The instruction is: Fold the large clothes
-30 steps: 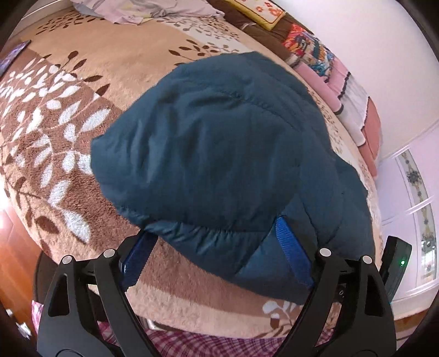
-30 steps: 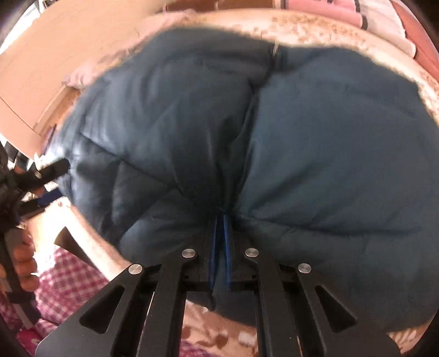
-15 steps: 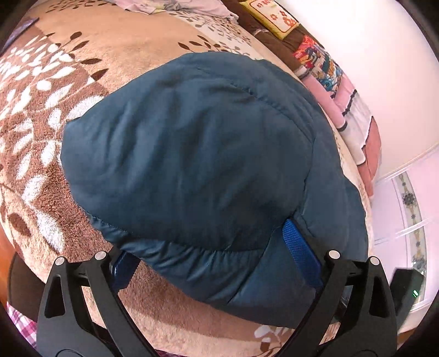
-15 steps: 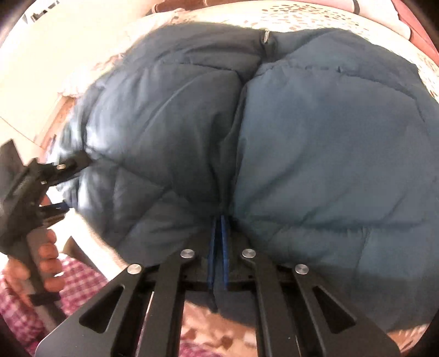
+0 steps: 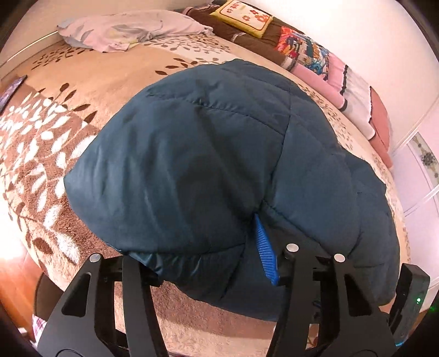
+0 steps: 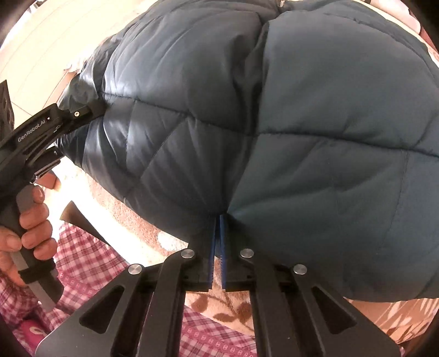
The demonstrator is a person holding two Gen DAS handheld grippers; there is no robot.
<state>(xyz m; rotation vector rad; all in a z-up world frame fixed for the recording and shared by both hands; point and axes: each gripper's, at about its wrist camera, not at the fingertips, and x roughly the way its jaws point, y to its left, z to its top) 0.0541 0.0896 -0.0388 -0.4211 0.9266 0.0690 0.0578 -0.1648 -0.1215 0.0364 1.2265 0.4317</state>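
While the dark teal quilted jacket (image 5: 219, 164) lies puffed up on a bed, both grippers meet it at its near hem, the edge closest to the person. The right gripper (image 6: 218, 241) has its two blue-lined jaws pressed together on a pinch of the hem, just where two quilted panels meet at a seam. The left gripper (image 5: 203, 263) sits further along the same edge; its jaws are closing, with a thick fold of the hem between them, though one finger is hidden under the fabric, so a firm hold cannot be confirmed.

From both grippers the jacket stretches away, forward and across the bed, its zipper pull (image 6: 282, 3) at the far end (barely visible at the top of the right wrist view). The long axis seems to run away from the person, so a fold would likely carry this near hem over toward the far end. Both hands are about equally near the hem; a bare hand (image 6: 30, 217) grips the left tool's handle.

The bed is covered by a plush tan blanket (image 5: 68, 104) patterned with brown and white leaves. A crumpled pale cloth (image 5: 131, 28) lies near the far side, well apart from the jacket, and folded colourful bedding (image 5: 315, 60) is stacked along a white wall (image 5: 370, 35). Checked pink fabric (image 6: 90, 263), probably the person's clothing, shows below.
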